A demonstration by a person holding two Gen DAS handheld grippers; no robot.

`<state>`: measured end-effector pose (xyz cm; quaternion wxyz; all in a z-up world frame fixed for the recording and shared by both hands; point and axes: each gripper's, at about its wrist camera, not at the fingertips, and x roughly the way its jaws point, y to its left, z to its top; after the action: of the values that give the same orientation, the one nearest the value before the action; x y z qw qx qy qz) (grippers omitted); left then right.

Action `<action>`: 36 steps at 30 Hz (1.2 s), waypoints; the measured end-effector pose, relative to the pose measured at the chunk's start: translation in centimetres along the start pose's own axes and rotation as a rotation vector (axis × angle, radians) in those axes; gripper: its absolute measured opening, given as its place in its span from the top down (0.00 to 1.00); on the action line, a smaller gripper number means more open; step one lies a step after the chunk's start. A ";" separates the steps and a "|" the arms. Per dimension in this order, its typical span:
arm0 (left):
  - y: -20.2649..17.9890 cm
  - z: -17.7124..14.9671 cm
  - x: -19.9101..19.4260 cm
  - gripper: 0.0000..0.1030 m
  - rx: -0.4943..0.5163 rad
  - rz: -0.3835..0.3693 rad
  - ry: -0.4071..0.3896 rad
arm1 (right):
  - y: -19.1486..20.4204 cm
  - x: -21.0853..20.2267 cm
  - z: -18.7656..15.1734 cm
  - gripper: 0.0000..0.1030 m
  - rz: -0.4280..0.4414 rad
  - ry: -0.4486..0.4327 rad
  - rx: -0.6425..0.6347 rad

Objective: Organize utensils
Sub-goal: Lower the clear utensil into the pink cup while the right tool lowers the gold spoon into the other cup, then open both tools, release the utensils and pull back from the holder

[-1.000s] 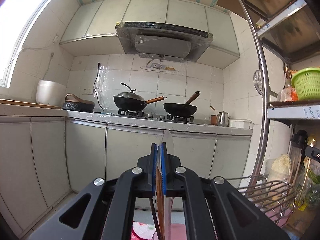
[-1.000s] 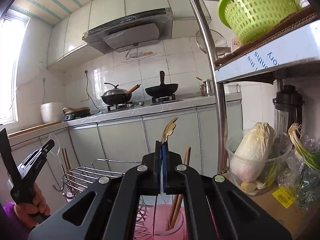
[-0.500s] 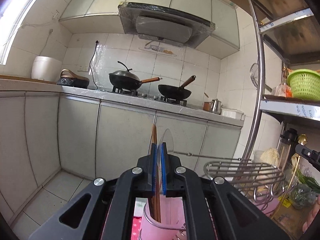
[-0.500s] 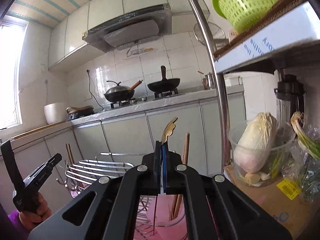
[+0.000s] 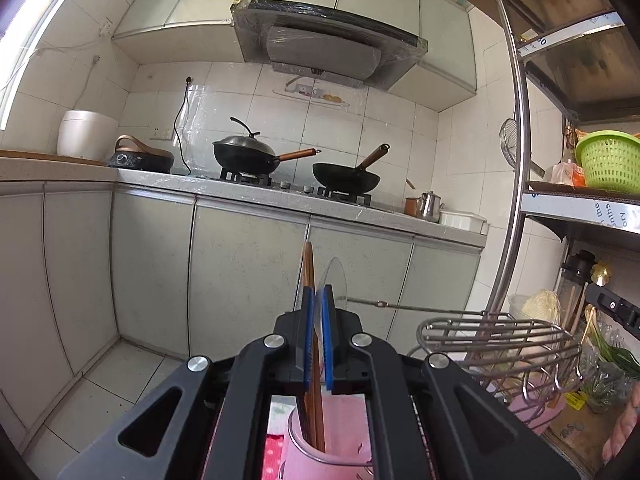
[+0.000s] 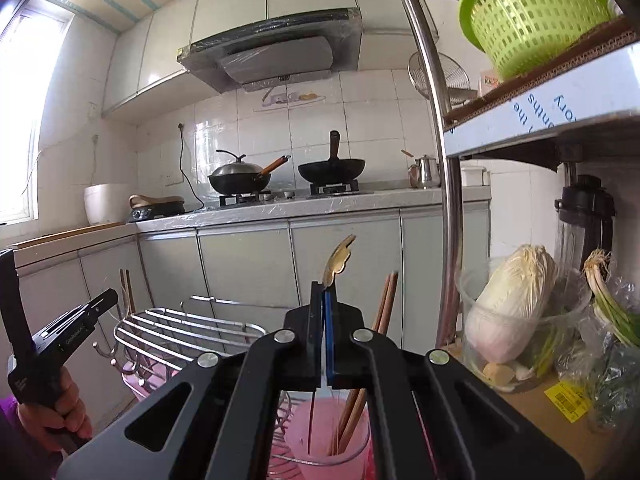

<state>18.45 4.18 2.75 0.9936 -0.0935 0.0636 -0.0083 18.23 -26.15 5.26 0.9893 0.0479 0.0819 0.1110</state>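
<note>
Both tongs, left (image 5: 317, 312) and right (image 6: 325, 308), pinched shut, near level.

pink cup (image 5: 320, 456) btm cut off, shelf label (image 6: 552, 110) partly hidden

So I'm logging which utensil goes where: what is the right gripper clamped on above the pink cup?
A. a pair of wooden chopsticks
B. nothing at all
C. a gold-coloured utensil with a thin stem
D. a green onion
C: in the right wrist view the right gripper is shut on the gold utensil, whose thin stem runs down into the pink cup beside the wooden chopsticks.
</note>
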 end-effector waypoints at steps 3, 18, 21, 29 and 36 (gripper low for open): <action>0.1 -0.7 0.0 0.96 -0.012 -0.012 0.044 | 0.0 0.0 -1.3 0.98 0.003 0.052 0.012; -0.5 -2.7 -1.5 0.59 -0.027 -0.023 0.217 | -0.4 0.9 -5.5 0.97 -0.010 0.283 0.086; -0.5 -2.5 -2.4 0.52 -0.027 -0.034 0.233 | -0.6 0.9 -5.6 0.73 -0.016 0.323 0.100; 0.1 -2.6 -6.3 0.52 -0.071 -0.038 0.280 | -0.4 -2.3 -5.1 0.56 0.009 0.328 0.149; -0.2 -2.7 -10.4 0.52 -0.050 -0.022 0.344 | 2.3 -7.0 -5.4 0.55 0.045 0.345 0.150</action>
<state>7.75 3.81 1.44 0.9652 -0.1162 0.2320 -0.0335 10.05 -25.12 1.28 0.9515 0.1038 0.2573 0.1331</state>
